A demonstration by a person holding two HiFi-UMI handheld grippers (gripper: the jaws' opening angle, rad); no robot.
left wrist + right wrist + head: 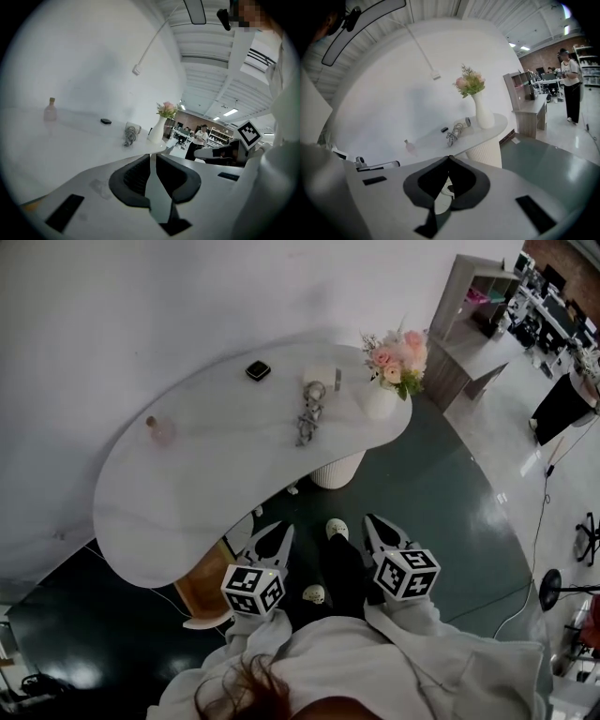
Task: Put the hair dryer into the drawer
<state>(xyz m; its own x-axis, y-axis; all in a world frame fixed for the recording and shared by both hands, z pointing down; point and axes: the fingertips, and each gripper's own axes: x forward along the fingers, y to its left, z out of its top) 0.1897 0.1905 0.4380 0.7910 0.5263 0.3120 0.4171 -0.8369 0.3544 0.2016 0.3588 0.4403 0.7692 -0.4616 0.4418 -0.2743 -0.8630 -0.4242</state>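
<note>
The white hair dryer (pixel 320 378) lies on the far side of the white curved table (pixel 216 474), with its grey cord (pixel 307 420) bundled in front of it. It also shows in the left gripper view (pixel 132 127) and the right gripper view (pixel 464 123). My left gripper (pixel 285 530) and right gripper (pixel 369 519) hang side by side over the dark floor, short of the table's near edge and well apart from the dryer. Both are shut with nothing between the jaws (pixel 150 155) (pixel 449 157). A wooden-lined part (pixel 202 585), perhaps the drawer, shows under the table's near edge.
On the table stand a white vase of pink flowers (pixel 386 381), a small black object (pixel 258 370) and a pink bottle (pixel 159 430). A ribbed white pedestal (pixel 336 470) carries the table. A shelf unit (pixel 469 324) stands at the right. A person (pixel 570 84) stands far off.
</note>
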